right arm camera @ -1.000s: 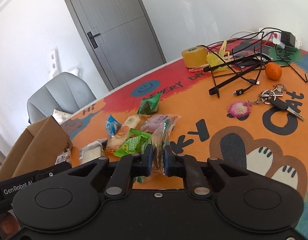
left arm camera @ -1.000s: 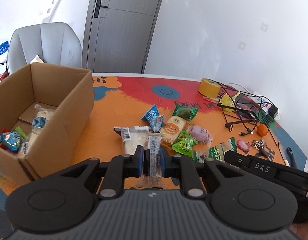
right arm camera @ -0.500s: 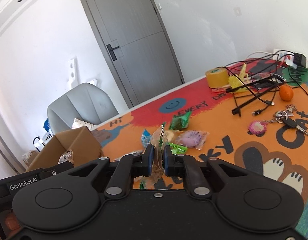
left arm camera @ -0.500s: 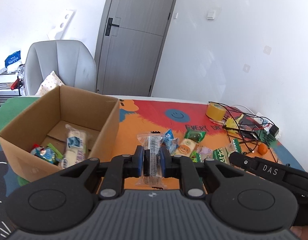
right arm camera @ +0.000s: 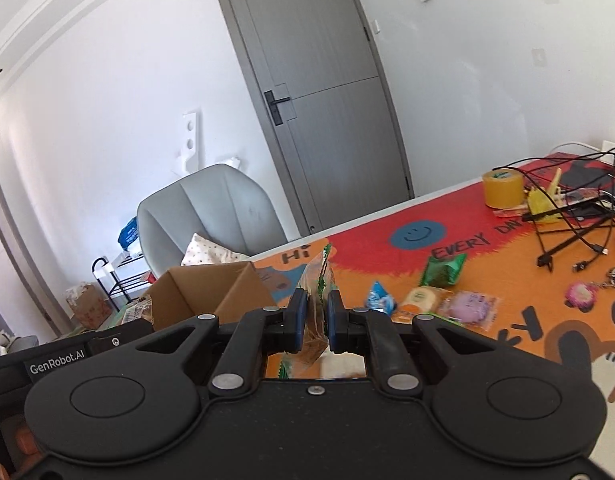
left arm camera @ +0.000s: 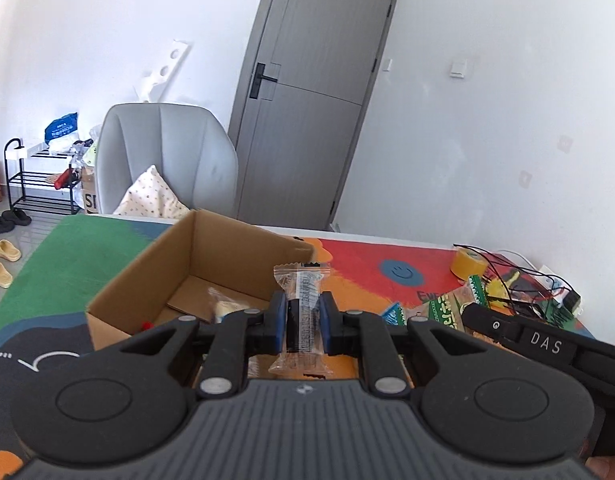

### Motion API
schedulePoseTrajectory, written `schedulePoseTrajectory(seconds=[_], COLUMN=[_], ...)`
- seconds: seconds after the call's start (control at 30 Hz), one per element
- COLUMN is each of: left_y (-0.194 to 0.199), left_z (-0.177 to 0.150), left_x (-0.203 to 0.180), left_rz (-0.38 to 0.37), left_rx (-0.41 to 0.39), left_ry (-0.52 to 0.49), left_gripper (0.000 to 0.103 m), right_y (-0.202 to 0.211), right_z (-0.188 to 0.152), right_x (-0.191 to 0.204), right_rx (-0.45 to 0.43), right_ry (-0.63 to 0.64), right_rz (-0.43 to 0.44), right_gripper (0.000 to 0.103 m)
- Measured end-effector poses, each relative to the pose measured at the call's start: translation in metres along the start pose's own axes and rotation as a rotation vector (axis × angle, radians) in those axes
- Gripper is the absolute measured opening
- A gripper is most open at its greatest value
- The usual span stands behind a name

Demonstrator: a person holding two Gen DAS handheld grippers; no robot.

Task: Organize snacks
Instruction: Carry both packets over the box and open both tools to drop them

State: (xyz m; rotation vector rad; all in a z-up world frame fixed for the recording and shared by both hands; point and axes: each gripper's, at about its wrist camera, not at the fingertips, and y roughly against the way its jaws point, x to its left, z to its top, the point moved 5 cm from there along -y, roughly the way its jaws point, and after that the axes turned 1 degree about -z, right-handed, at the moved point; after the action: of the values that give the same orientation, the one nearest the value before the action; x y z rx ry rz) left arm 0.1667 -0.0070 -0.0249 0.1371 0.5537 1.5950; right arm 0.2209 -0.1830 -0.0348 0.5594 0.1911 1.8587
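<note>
Two hand-held tools hang above a counter [right arm camera: 507, 288] covered with a bright orange, red and green printed cloth. At its left end stands an open brown cardboard box [left arm camera: 243, 256], its flaps up, with a few wrapped snacks lying on its floor. A grey padded chair [left arm camera: 167, 152] with a dotted white cushion sits behind the box, in front of a grey door [left arm camera: 307, 112].

Next in size, the black left tool [left arm camera: 303, 322] is clamped on a clear plastic packet holding a dark bar [left arm camera: 303, 296]; the packet stands upright between the blue pads, over the near right corner of the box. The black right tool [right arm camera: 316, 322] has its pads pressed together on a thin clear wrapper with green edging [right arm camera: 317, 280], held edge-on near the box's right wall.

Loose snacks lie on the orange cloth to the right: a green foil packet [right arm camera: 443, 272], a round pale biscuit in a clear wrapper [right arm camera: 421, 300], a purple cake in a clear wrapper [right arm camera: 469, 306] and a small blue packet [right arm camera: 379, 300]. Farther back are a roll of yellow tape [right arm camera: 501, 188] and tangled black cables [right arm camera: 567, 224].
</note>
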Motion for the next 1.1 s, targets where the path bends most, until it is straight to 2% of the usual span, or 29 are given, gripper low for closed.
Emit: schedulePoseTrajectory(seconds=[0.27, 0.6, 0.97, 1.1], left_y=[-0.001, -0.021, -0.047, -0.052], left_z=[0.015, 0.024, 0.027, 0.023], left_x=[0.036, 0.074, 0.096, 0.099], left_rz=[0.030, 0.049, 0.056, 0.054], left_rx=[-0.021, -0.003, 0.039, 0.058], left_ry=[0.017, 0.038, 0.064, 0.087], left_gripper=[0.016, 0.016, 0.017, 0.020], right_y=[-0.013, -0.038, -0.063, -0.071], right_z=[0.003, 0.006, 0.003, 0.004], right_x=[0.042, 0.082, 0.091, 0.094], right_rx=[-0.011, -0.005, 0.026, 0.042], right_ry=[0.050, 0.098, 0.095, 0.094], right_rz=[0.036, 0.058, 0.047, 0.039], right_gripper=[0.012, 0.013, 0.013, 0.013])
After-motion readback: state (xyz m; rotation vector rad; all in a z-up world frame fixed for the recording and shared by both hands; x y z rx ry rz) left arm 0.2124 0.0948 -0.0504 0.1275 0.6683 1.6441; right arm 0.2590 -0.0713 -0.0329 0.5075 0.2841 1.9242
